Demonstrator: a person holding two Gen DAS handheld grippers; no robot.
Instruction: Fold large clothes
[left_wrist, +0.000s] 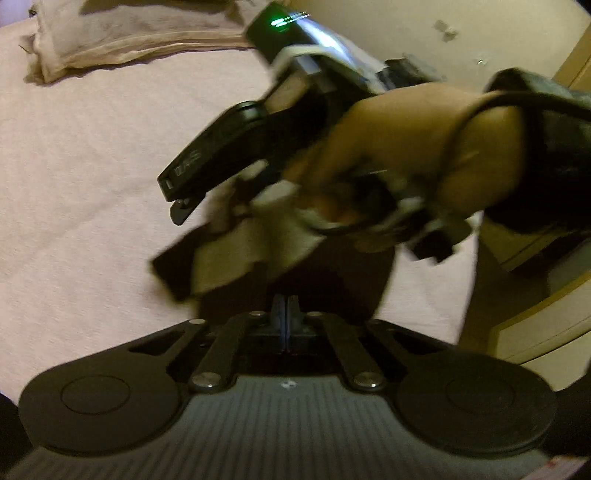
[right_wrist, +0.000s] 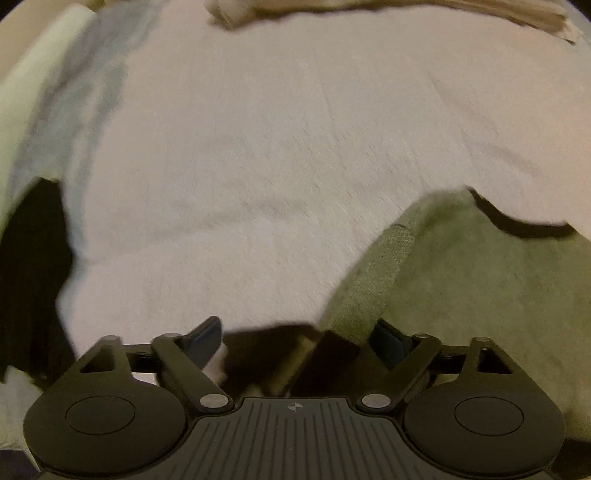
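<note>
A dark garment (left_wrist: 325, 273) with a pale lining or label (left_wrist: 236, 251) hangs over the pink bed sheet (left_wrist: 92, 166). My left gripper (left_wrist: 284, 308) is shut on its near edge. A hand (left_wrist: 406, 133) holds my right gripper (left_wrist: 295, 229) just beyond, with its fingers spread around the bunched cloth. In the right wrist view the right gripper (right_wrist: 297, 341) stands open, and the dark garment (right_wrist: 273, 350) lies between its fingers without being pinched. The image is blurred by motion.
A beige cloth pile (left_wrist: 110, 40) lies at the far side of the bed. An olive green garment (right_wrist: 461, 277) lies to the right, a light blue and white cloth (right_wrist: 74, 92) and a black cloth (right_wrist: 33, 277) to the left. Pale furniture (left_wrist: 535, 325) stands beside the bed.
</note>
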